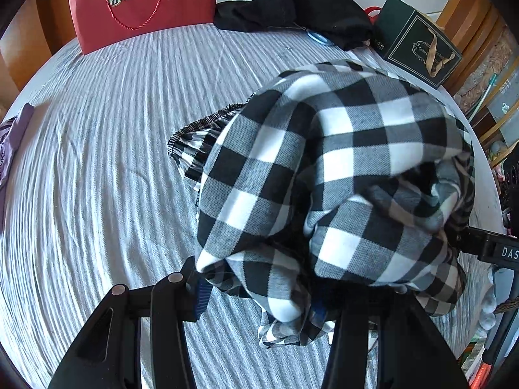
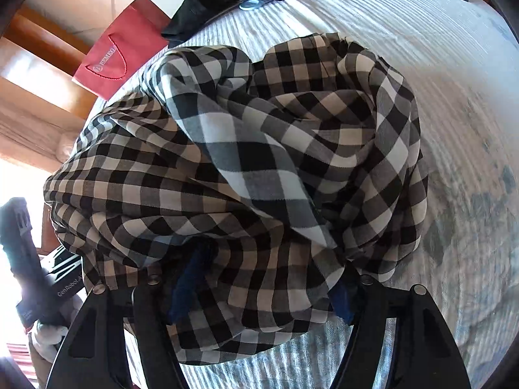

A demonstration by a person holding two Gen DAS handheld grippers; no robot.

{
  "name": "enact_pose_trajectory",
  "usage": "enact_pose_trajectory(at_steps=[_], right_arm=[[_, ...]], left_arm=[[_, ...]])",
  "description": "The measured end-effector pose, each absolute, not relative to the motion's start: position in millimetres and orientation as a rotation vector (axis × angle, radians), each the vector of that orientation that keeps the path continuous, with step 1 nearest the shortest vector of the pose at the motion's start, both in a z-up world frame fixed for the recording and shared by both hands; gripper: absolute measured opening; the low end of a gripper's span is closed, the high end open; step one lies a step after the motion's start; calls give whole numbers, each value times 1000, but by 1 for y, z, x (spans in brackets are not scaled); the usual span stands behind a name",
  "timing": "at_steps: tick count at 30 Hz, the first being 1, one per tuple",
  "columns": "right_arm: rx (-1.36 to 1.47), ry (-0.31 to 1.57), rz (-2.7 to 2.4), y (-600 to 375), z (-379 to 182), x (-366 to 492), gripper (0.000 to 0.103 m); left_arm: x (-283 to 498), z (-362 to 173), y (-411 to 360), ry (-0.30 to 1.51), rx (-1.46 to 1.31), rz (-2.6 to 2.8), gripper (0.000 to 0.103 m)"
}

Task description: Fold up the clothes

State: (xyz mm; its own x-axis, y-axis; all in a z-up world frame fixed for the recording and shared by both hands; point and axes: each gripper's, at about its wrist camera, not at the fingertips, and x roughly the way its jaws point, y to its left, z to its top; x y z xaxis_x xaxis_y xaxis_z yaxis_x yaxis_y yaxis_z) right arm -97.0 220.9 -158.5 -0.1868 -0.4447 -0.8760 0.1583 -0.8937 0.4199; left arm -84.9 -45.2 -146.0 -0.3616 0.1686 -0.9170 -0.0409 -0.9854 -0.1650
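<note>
A black-and-white checked garment [image 1: 324, 162] is bunched in a tall heap on the striped grey bedspread [image 1: 97, 162]. My left gripper [image 1: 262, 298] is shut on a thick fold of it. The blue pad of its left finger [image 1: 201, 291] presses the cloth, and its right finger is buried under fabric. In the right wrist view the same garment [image 2: 259, 162] fills the middle. My right gripper [image 2: 262, 291] stands open and wide. Cloth drapes loosely between its blue pads [image 2: 185, 285] without being pinched. An elastic waistband [image 1: 201, 129] shows at the heap's left.
A red paper bag [image 1: 142, 3] stands at the far edge of the bed, with black clothing [image 1: 298, 6] and a dark green gift box [image 1: 418, 39] to its right. A purple garment [image 1: 16, 129] lies at the left edge. Wooden furniture rings the bed.
</note>
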Motion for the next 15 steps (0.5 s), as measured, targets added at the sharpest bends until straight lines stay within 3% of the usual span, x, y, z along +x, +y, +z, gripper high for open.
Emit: enact_pose_trajectory(at_steps=[4, 12, 13, 14, 15], right_arm=[[1628, -138, -2168, 206, -157, -87, 76], [1662, 45, -2199, 186, -159, -84, 78], [1660, 77, -2201, 184, -159, -83, 76], [1655, 93, -2203, 183, -159, -82, 74], [1648, 100, -2202, 183, -158, -81, 63]], left_arm=[[-88, -153, -46, -184, -1726, 2473, 61], [-87, -154, -42, -116, -1688, 2498, 63], [-87, -154, -43, -132, -1683, 2494, 57], [-86, -152, -43, -165, -1676, 2469, 41], [-84, -151, -44, -198, -1669, 2443, 30]])
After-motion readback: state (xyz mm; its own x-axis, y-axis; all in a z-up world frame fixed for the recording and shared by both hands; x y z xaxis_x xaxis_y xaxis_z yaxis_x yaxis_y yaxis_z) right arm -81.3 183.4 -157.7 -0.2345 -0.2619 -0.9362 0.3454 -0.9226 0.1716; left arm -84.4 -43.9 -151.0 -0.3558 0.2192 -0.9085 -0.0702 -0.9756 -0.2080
